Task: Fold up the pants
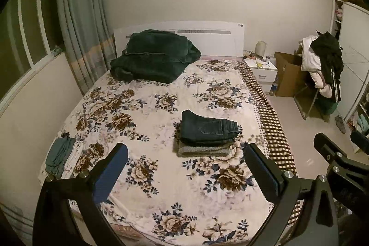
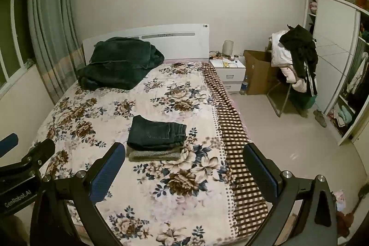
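Note:
A pair of dark blue jeans [image 1: 208, 128] lies folded on a folded grey garment [image 1: 203, 150] on the floral bed [image 1: 147, 107]. The stack also shows in the right wrist view, jeans [image 2: 158, 133] over the grey garment [image 2: 153, 155]. My left gripper [image 1: 186, 172] is open and empty, held above the bed's near end, short of the stack. My right gripper [image 2: 184, 170] is open and empty, to the right of the left one, also short of the stack. Each gripper shows at the edge of the other's view.
A dark green blanket [image 1: 152, 57] lies folded at the headboard. Grey and white folded clothes [image 1: 62, 157] lie at the bed's left edge. A nightstand [image 2: 229, 72], a cardboard box [image 2: 258, 73], a chair heaped with clothes [image 2: 295, 66] and a wardrobe [image 2: 334, 75] stand to the right.

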